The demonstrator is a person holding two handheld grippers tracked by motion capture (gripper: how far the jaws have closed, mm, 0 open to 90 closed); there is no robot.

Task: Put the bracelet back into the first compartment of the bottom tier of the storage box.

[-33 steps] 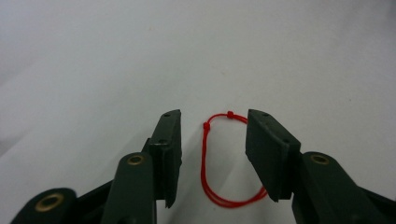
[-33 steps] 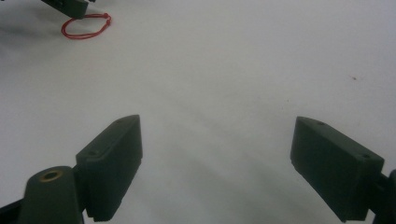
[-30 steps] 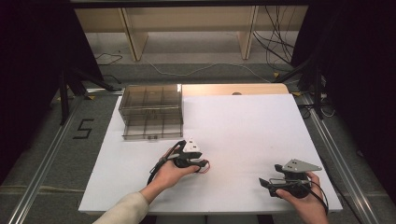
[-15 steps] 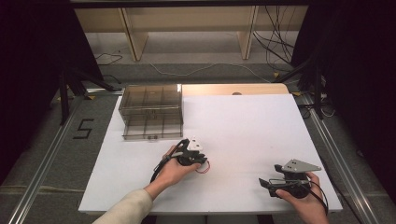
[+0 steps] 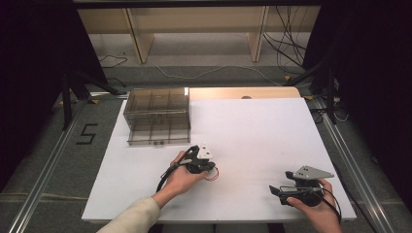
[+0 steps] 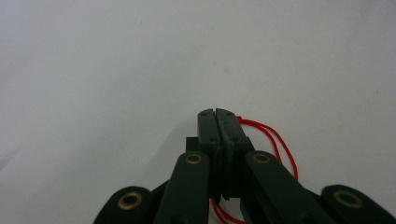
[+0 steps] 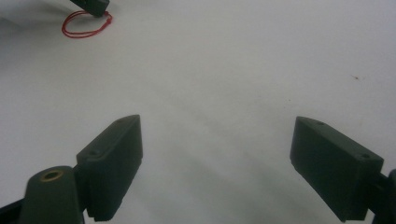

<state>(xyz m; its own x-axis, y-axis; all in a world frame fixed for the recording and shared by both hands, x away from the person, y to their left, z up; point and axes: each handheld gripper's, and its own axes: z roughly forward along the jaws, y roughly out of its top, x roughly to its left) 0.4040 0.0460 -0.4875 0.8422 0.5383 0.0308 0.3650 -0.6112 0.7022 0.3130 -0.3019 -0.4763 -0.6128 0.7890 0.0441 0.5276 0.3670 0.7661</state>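
A thin red string loop (image 6: pixel 280 144) lies on the white table (image 5: pixel 252 126), also seen as the red loop (image 7: pixel 84 25) far off in the right gripper view. My left gripper (image 6: pixel 215 114) points down at it. Its jaws have just been closing and now meet, with the string coming out from beside and under the tips. In the high view the left gripper (image 5: pixel 210 169) sits near the table's middle front, the red string (image 5: pixel 214 174) at its tip. My right gripper (image 7: pixel 218 123) is open over bare table, at the front right as the right gripper (image 5: pixel 273 189).
A clear smoky plastic drawer box (image 5: pixel 158 114) stands at the table's back left. A wooden board (image 5: pixel 243 92) runs along the far edge. Metal rails and cables lie on the floor around the table, and a "5" mark (image 5: pixel 87 133) is on the floor at left.
The left gripper has tipped down onto the red string and its jaws have closed. The right hand and gripper have stayed put.
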